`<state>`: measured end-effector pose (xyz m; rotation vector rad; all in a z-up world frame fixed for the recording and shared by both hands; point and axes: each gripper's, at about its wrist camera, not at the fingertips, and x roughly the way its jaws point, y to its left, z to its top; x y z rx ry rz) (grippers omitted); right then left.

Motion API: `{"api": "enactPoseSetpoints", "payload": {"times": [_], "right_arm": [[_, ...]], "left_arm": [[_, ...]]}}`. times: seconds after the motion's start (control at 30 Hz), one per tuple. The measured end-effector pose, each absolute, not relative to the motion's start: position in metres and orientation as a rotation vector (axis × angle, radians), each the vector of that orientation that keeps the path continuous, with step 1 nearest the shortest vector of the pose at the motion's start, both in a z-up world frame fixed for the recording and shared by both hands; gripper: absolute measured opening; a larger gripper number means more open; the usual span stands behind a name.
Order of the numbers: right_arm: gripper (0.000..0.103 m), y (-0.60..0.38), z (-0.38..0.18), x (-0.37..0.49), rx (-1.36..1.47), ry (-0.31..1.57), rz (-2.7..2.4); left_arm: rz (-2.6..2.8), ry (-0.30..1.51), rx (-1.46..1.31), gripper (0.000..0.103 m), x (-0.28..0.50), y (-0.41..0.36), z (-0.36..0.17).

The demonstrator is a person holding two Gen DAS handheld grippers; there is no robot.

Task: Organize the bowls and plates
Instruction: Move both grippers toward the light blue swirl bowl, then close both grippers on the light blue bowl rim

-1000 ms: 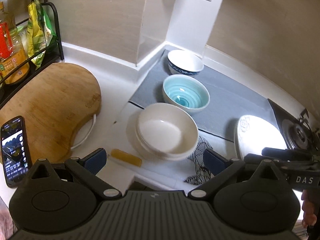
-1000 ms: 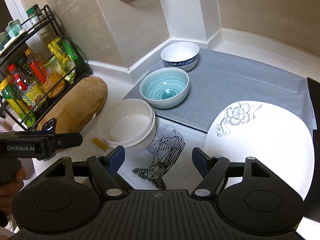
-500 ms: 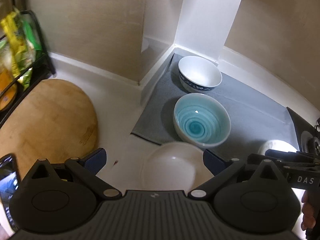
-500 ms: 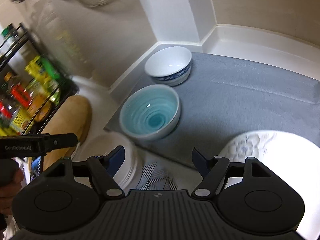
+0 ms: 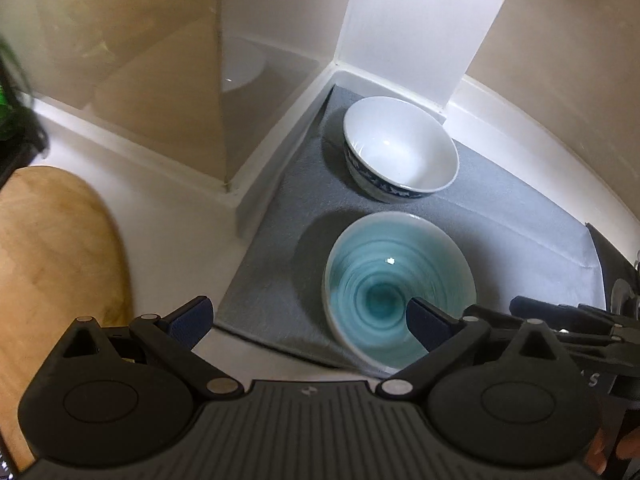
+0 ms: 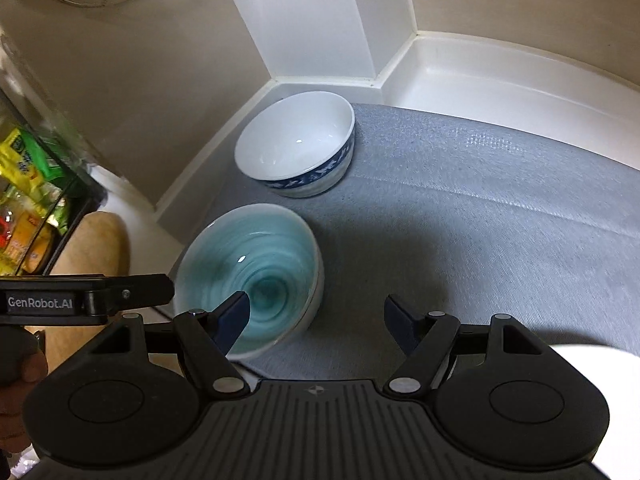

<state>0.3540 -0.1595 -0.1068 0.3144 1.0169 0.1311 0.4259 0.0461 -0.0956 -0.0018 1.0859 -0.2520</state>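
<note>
While both grippers are hanging spread and empty, the left gripper [image 5: 308, 314] and right gripper [image 6: 316, 312] are framing the teal swirl bowl [image 5: 394, 286], sitting on the grey mat [image 5: 500, 204] beside the blue-patterned white bowl [image 5: 400, 148].

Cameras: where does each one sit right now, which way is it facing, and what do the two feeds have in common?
Left wrist: rides on the left claw, looking steeply down at the teal bowl on the grey mat; its own open fingers show, and the right claw's body at the right edge.
Right wrist: rides on the right claw, facing down at the same corner; its open fingers show, and the left claw with a hand at left.
Shared: teal bowl, white bowl, mat, cutting board.
</note>
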Motion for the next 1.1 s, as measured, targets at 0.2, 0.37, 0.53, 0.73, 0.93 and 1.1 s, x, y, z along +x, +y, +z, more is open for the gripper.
{"api": "enactPoseSetpoints", "payload": {"times": [0.2,0.37,0.53,0.73,0.93,1.1], "right_arm": [[0.076,-0.156,-0.123,0.374,0.296,1.060,0.105],[0.076,-0.157,-0.132,0.384,0.297,1.089,0.102],[0.076,-0.155,-0.140,0.389,0.305,1.115,0.101],[0.076,-0.154,-0.147,0.395,0.309,1.136,0.103],[0.076,-0.152,-0.149,0.397,0.297,1.130,0.104],[0.077,-0.150,-0.149,0.396,0.287,1.125,0.101]], "left_arm": [[-0.271,1.111,0.012,0.102,0.443,0.036,-0.109],[-0.270,1.137,0.017,0.102,0.457,0.031,-0.121],[-0.265,1.165,0.024,0.102,0.467,0.029,-0.133],[-0.274,1.201,0.032,0.098,0.477,0.024,-0.145],[-0.278,1.208,0.038,0.094,0.482,0.020,-0.149],[-0.283,1.204,0.049,0.090,0.481,0.019,-0.151]]}}
